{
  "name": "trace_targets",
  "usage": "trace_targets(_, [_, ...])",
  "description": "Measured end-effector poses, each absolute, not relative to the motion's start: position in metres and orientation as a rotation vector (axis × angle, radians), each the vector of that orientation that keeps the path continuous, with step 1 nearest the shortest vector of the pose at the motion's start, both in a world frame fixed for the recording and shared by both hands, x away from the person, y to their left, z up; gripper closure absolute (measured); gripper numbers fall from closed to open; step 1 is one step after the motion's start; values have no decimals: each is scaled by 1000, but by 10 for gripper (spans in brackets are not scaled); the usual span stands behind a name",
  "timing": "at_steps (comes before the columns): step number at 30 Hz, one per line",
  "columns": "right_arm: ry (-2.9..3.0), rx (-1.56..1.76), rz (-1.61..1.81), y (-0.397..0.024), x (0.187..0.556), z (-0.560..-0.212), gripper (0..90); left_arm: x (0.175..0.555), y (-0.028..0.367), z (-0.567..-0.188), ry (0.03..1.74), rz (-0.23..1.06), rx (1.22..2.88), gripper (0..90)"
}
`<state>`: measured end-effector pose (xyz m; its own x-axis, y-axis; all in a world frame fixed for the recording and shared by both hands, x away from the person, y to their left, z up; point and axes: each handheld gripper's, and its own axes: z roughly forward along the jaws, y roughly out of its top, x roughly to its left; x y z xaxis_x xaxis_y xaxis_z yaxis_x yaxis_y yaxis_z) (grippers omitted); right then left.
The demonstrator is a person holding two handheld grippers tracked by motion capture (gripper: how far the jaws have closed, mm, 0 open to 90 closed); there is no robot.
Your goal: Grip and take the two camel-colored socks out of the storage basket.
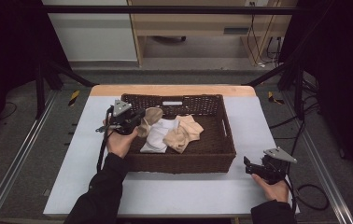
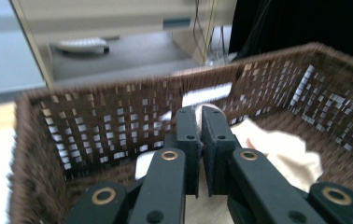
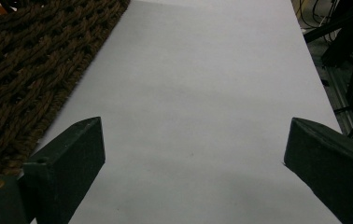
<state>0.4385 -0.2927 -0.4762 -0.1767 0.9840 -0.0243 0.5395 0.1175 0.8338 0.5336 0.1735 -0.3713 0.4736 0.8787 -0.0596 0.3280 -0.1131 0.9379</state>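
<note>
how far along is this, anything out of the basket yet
Nothing lies out on the table yet. In hand: the left gripper is shut on a tan cloth over the basket. Left: a white cloth and another tan cloth inside. The right gripper waits open.

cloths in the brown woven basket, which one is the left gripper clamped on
The tan cloth at the left end of the pile, pinched in the left gripper and raised. The white cloth and the larger beige cloth lie loose in the brown woven basket.
</note>
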Motion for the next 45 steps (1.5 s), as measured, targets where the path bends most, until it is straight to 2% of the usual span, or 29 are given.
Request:
trace_targets(4, [1791,1480,940,-293,438,-476,56,523,176,-353,992,700,1613,857])
trace_targets(14, [1787,1480,939,-293,438,-476,56,508,183,-325,940,699,1540,857])
trace_targets(25, [1786,1483,935,-293,438,-476,56,485,219,-303,939,690,1501,857])
trace_targets(45, [1789,1481,931,-292,438,-476,58,452,303,-309,1038,762,1410,857])
